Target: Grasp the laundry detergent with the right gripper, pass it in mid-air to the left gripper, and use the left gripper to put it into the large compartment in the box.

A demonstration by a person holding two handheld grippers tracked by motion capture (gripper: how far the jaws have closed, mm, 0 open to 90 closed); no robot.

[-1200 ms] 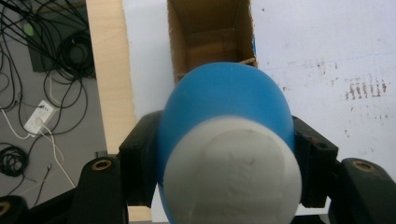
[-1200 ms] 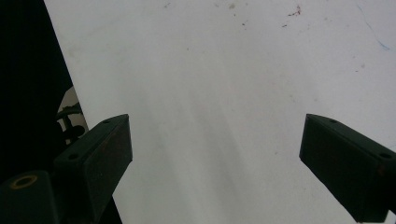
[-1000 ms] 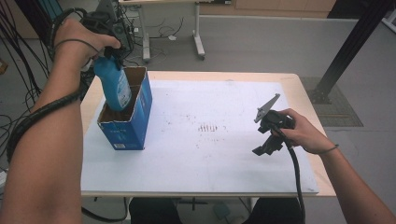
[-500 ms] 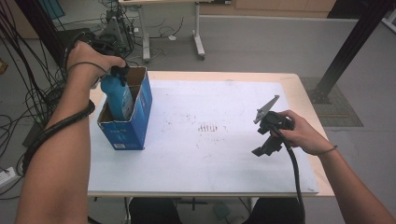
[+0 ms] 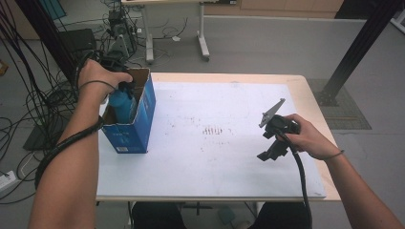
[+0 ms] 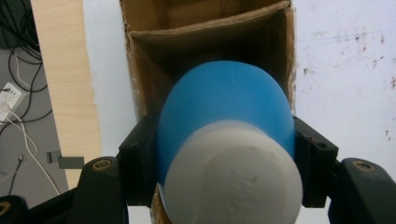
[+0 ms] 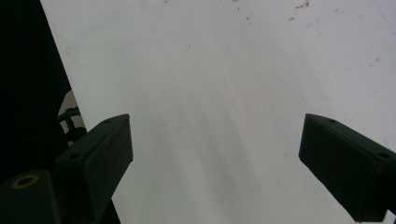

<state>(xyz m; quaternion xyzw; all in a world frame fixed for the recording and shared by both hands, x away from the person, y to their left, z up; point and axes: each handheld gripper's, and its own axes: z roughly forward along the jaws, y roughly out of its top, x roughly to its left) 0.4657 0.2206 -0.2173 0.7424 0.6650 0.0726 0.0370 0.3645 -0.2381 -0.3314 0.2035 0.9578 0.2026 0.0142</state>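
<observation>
The left claw [image 6: 224,154] is clamped on a blue bottle [image 6: 224,107] with a white cap, partly inside the open cardboard box [image 5: 131,126] at the tabletop's left edge. The right claw [image 7: 215,163] hangs wide open and empty over the white, speckled tabletop [image 5: 215,157]. Grey floor surrounds it, with black cables [image 5: 28,100] at left and table legs behind.

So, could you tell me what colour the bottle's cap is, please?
White, on a blue bottle; the left gripper view shows the cap best.

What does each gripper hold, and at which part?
The left gripper holds the blue bottle by its sides below the white cap; the right gripper holds nothing.
</observation>
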